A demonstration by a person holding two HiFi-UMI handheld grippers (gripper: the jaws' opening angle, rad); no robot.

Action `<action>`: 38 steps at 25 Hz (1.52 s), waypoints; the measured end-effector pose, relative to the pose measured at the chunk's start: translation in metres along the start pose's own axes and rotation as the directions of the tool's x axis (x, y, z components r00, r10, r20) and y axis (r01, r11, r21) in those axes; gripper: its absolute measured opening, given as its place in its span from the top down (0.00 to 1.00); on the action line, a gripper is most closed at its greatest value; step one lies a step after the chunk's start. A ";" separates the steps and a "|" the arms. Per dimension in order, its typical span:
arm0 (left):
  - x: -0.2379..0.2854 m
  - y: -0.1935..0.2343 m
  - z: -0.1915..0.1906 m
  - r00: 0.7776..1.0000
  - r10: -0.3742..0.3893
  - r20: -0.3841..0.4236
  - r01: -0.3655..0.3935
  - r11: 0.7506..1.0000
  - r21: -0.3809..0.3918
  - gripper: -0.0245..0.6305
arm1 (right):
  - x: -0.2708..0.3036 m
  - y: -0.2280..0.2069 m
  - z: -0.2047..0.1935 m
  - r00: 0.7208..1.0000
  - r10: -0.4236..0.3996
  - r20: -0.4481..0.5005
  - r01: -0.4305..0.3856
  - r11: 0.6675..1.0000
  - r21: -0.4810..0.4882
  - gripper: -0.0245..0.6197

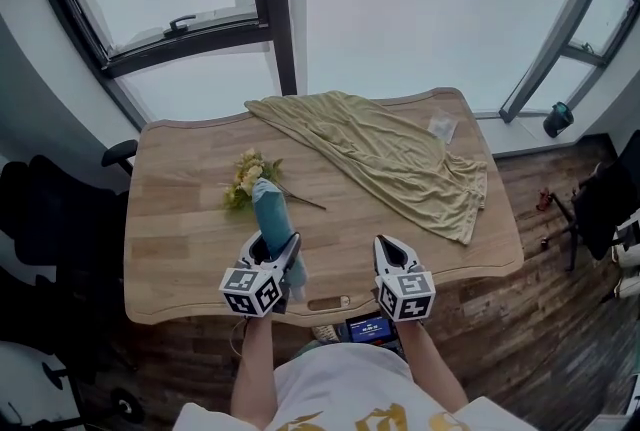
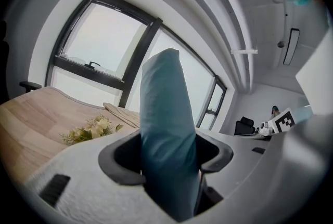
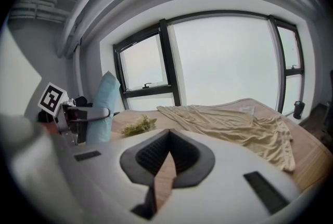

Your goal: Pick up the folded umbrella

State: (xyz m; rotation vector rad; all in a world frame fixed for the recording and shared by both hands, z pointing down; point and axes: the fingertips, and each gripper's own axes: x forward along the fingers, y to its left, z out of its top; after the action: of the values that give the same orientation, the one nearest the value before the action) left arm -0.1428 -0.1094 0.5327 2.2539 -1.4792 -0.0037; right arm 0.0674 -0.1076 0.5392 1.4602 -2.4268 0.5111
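The folded umbrella (image 1: 272,209), a teal sleeve-covered bundle, sits crosswise between the jaws of the left gripper (image 1: 278,244), which are clenched on its lower middle. The left gripper view shows both dark pads pressed against its flanks, with fabric bulging above and below the grip. Its long axis runs almost at right angles to the jaw line. The longer, rounded end stands up and away from the holder, leaning toward the window, and a short tail hangs below the jaws on the person's side. From the right gripper view the umbrella (image 3: 104,108) reads as near upright with a slight lean and stands well to that tool's left. The right gripper (image 1: 388,244) is closed on nothing, its tips meeting with only bare wood visible in the slit behind them, and it hangs beside the left one without touching the load. Judgement: the pick-up is at the lift stage, with the grasp made and the umbrella apparently clear of the table (image 1: 180,249), though its lowest end is hidden. The next move calls for a steady clamp while raising, since the top-heavy end could pivot in the pads. Beyond the jaws lie a flower sprig (image 1: 250,181) and, further right, a crumpled yellow-green cloth (image 1: 400,154), neither in contact.
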 end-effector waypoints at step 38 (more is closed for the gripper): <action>-0.169 -0.126 -0.024 0.964 0.188 0.186 -0.188 0.982 -0.018 0.54 | -0.161 0.053 -0.005 0.957 0.248 0.150 -0.233 0.966 -0.111 0.95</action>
State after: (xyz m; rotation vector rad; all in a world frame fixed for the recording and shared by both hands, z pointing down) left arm -0.0996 0.0885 0.4690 2.1522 -1.7866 -0.1618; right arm 0.0945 0.0453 0.4709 1.2189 -2.7369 0.3330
